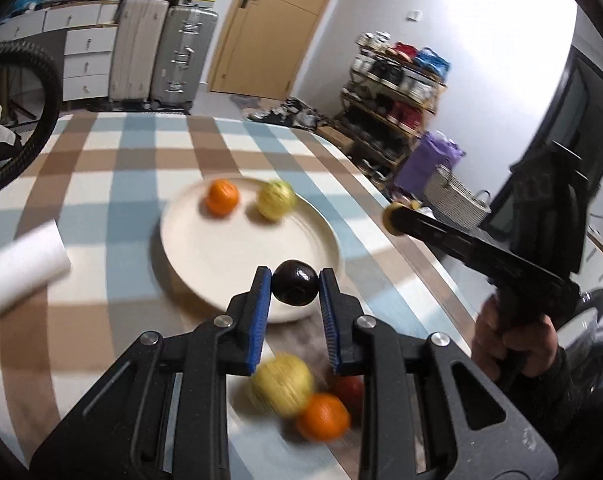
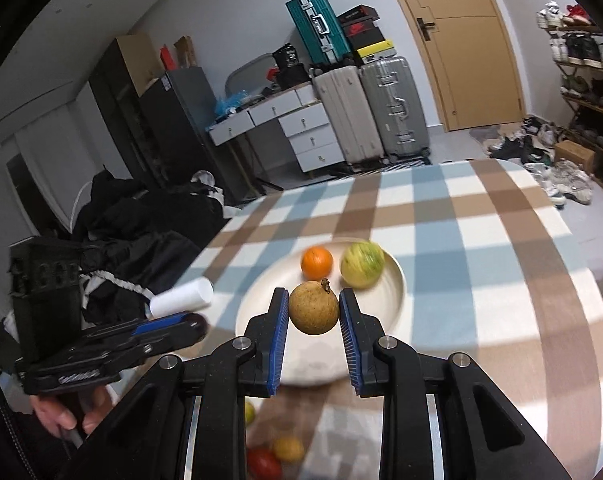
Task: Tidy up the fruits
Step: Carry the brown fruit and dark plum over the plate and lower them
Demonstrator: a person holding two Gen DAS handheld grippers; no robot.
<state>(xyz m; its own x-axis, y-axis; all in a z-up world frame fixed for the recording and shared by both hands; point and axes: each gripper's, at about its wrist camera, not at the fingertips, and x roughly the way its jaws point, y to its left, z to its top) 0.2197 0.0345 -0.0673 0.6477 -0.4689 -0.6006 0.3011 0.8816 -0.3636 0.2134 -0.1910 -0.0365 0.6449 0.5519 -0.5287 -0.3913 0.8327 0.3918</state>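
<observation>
The white plate (image 1: 173,236) lies ahead of both pairs of fingers and already bears two fruits: one yellow-green fruit (image 2: 362,265) and one orange (image 2: 316,261), side by side at its far edge. By my judgement the sorting is about midway.

Two more fruits are on their way. The right gripper (image 2: 314,314) is clamped on one tan round fruit (image 2: 313,309), held between its blue pads above the plate's near half. The left gripper (image 1: 295,289) pinches one dark plum-like fruit (image 1: 294,282) over the plate's near rim.

Left to do: beneath and behind the left fingers, on the checked cloth, wait three loose fruits, namely one yellow fruit (image 1: 282,383), one second orange (image 1: 322,417) and one red fruit (image 1: 351,390), blurred.
</observation>
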